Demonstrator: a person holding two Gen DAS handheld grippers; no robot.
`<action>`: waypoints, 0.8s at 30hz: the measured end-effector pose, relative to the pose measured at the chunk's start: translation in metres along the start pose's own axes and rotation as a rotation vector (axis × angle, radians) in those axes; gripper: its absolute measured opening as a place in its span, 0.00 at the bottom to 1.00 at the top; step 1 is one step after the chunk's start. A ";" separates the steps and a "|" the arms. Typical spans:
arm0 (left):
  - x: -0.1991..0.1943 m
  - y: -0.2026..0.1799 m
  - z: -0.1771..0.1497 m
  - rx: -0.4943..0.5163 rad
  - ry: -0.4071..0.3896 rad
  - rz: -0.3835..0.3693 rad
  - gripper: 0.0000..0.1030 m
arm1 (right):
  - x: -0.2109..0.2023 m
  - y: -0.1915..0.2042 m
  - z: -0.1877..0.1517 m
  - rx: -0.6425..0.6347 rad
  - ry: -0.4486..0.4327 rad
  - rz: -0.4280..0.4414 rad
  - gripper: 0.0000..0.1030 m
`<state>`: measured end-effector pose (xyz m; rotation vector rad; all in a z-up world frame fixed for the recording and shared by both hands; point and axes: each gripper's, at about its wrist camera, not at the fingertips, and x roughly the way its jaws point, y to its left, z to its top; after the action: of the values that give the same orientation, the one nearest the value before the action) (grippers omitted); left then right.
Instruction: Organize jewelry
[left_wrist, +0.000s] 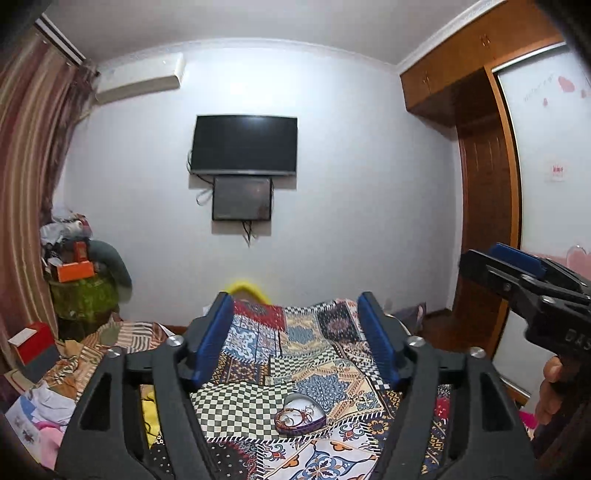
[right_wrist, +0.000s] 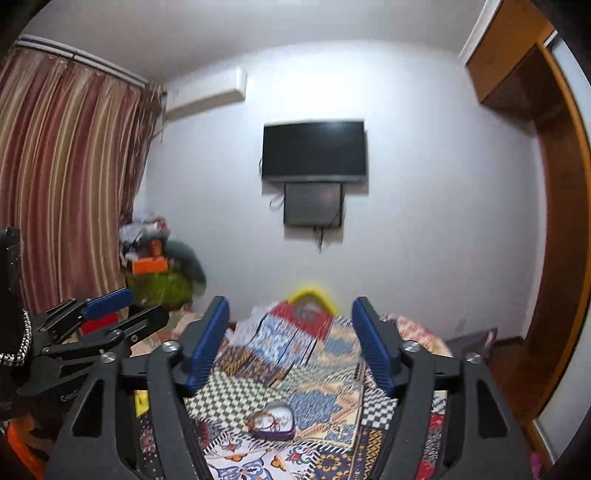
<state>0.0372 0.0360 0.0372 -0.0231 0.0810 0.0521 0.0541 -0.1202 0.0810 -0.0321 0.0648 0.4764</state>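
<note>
A heart-shaped tin (left_wrist: 300, 413) with a purple rim lies open on the patchwork bedspread (left_wrist: 255, 354). Inside it are thin bangles and a reddish cord. My left gripper (left_wrist: 293, 299) is held level well above the tin, blue pads wide apart with nothing between them. The right gripper (left_wrist: 493, 258) shows at the right edge of the left wrist view, held by a hand (left_wrist: 550, 391). In the right wrist view the same tin (right_wrist: 271, 421) lies below my right gripper (right_wrist: 291, 302), which is open and holds nothing. The left gripper (right_wrist: 129, 310) appears at the left there.
A black TV (left_wrist: 245, 144) hangs on the white wall ahead, a smaller screen (left_wrist: 242, 198) under it. Striped curtains (right_wrist: 62, 184) hang left, above a cluttered pile (left_wrist: 79, 266) and a red box (left_wrist: 35, 341). A wooden wardrobe (left_wrist: 487, 192) stands right. Something yellow (left_wrist: 247, 287) sits at the bed's far end.
</note>
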 end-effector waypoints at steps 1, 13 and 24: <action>-0.005 -0.001 0.000 -0.002 -0.007 0.008 0.77 | -0.004 0.001 0.000 0.004 -0.012 -0.006 0.82; -0.023 -0.004 -0.005 -0.016 -0.019 0.044 0.87 | -0.005 0.000 -0.008 0.037 0.008 -0.039 0.99; -0.028 -0.007 -0.008 -0.012 -0.014 0.041 0.87 | -0.017 -0.002 -0.018 0.038 0.028 -0.037 0.99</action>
<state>0.0089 0.0270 0.0318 -0.0334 0.0671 0.0941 0.0385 -0.1305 0.0643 -0.0022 0.1005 0.4377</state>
